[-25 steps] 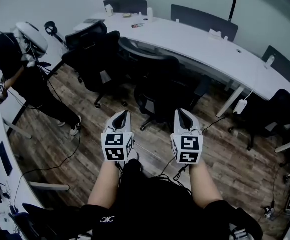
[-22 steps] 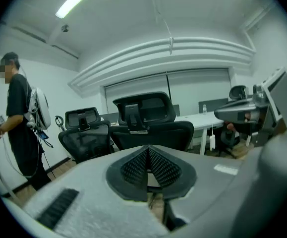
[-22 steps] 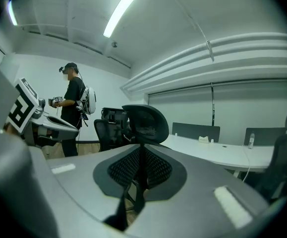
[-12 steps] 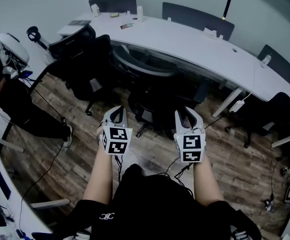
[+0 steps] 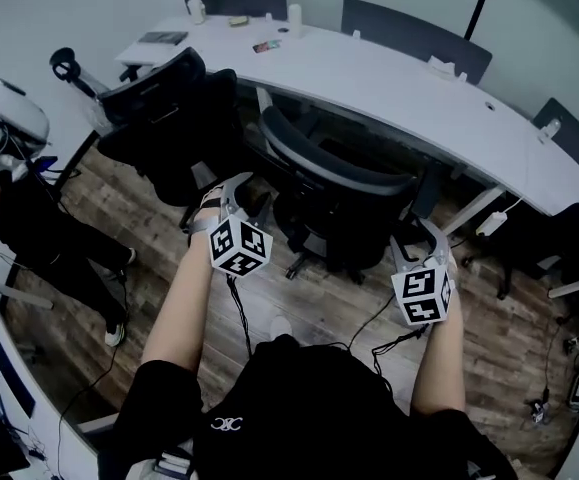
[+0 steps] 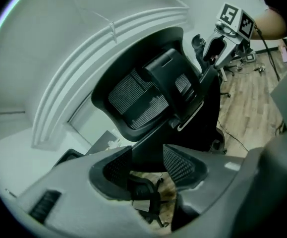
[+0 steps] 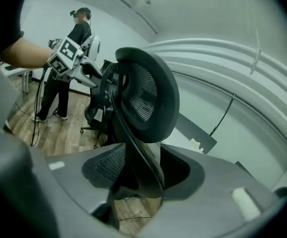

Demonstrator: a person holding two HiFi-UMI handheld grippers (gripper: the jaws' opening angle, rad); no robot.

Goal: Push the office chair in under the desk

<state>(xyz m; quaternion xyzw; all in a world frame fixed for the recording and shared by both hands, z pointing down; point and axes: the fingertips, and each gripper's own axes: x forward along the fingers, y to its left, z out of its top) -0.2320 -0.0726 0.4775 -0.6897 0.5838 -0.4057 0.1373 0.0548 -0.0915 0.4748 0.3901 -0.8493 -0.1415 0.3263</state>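
Observation:
A black mesh office chair (image 5: 341, 186) stands on the wood floor with its back toward me, in front of the curved white desk (image 5: 399, 80). My left gripper (image 5: 236, 190) is at the left edge of the chair's back. My right gripper (image 5: 425, 236) is at its right edge. In the left gripper view the chair's back (image 6: 145, 90) fills the middle, and its dark edge runs between the opening jaws of the left gripper (image 6: 145, 165). In the right gripper view the rim of the chair's back (image 7: 144, 95) runs between the opening jaws of the right gripper (image 7: 141, 170).
A second black chair (image 5: 164, 118) stands close on the left. A person in black (image 5: 9, 203) is at the far left, also in the right gripper view (image 7: 66, 58). Cables (image 5: 237, 308) trail on the floor. More chairs (image 5: 414, 30) line the desk's far side, and another chair (image 5: 559, 238) is at the right.
Both grippers have moved forward and apart, from side by side near my lap to the two sides of the chair's back. Their jaws went from shut to open.

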